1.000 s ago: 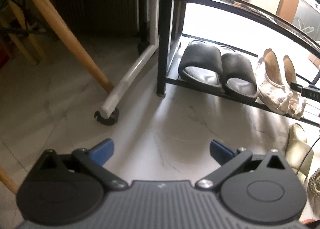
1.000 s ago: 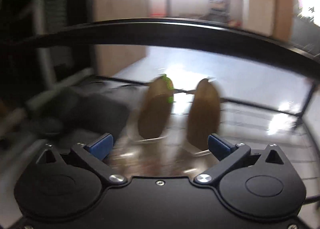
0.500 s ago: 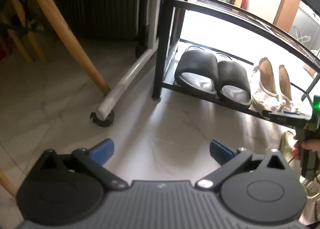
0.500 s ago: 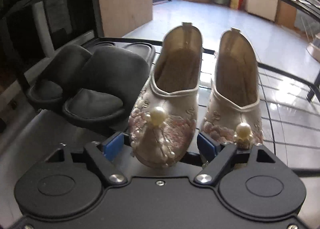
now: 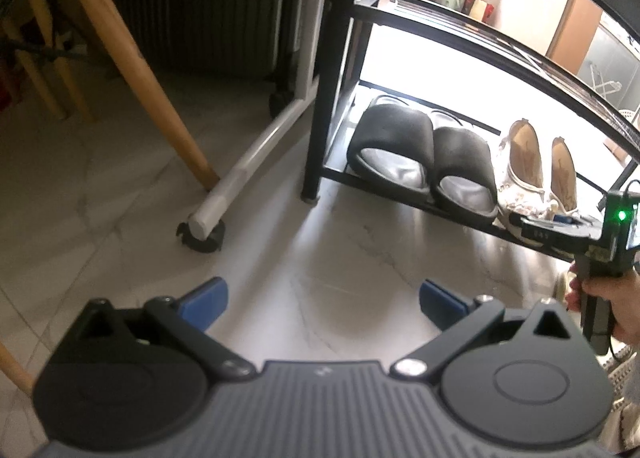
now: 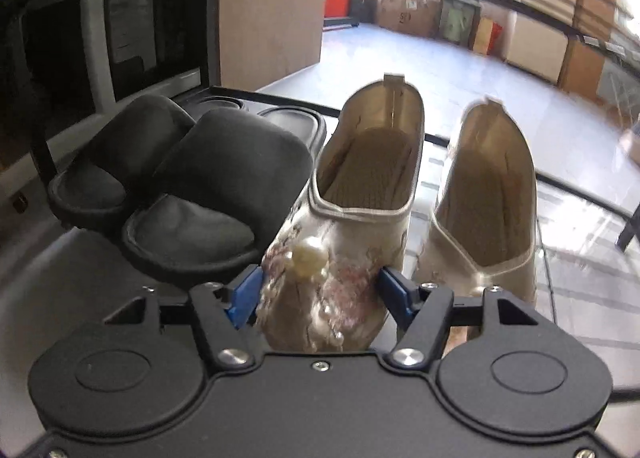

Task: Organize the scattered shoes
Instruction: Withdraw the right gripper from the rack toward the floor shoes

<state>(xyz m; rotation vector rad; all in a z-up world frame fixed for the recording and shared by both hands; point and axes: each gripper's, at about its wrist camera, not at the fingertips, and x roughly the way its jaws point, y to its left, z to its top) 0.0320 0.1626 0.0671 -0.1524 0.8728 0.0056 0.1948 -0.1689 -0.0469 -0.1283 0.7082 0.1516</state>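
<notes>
A: Right wrist view has the embroidered shoe dead ahead at twelve o'clock, its toe between the fingers of the right gripper.

B: Clamped on it?

A: They have just been closing, and both blue pads now sit against the sides of the toe, so I read it as gripped. The toe tip itself is cut off behind the gripper body.

B: Which way does the shoe run?

A: Long axis six to twelve, toe toward the camera, heel away. It stands on the bottom shelf of the rack. Its partner, the second embroidered shoe, is just beside it at one o'clock, and the black slippers touch it at ten o'clock.

B: And the other hand?

A: Left gripper has its fingers wide apart over bare floor, holding nothing. From there the rack lies at one to two o'clock, well apart, so the right hand is plainly the nearer one.

B: Anything hard to make out?

A: In the left wrist view the toes of the pair are covered by the right gripper, and something pale at the right edge, by the hand, is too cropped to name.
</notes>
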